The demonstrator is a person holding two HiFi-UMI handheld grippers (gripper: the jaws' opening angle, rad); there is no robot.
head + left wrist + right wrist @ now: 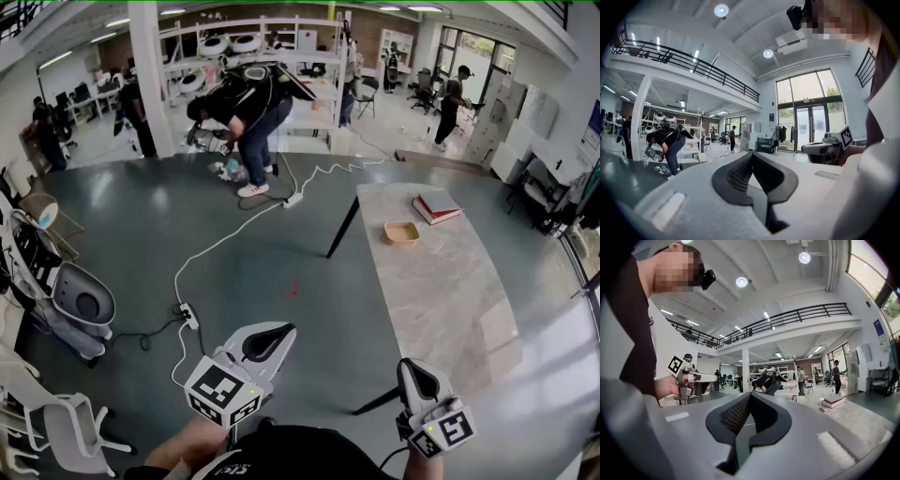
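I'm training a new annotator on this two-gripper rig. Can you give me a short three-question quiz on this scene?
1. True or false: the left gripper is clamped on a mug.
2. Which thing lies next to the stacked books on the long pale table? A) a shallow tan tray B) a laptop C) a kettle
3. How do the right gripper's jaws stand?

Key:
1. False: its jaws are together with nothing between them.
2. A.
3. Together, with nothing between them.
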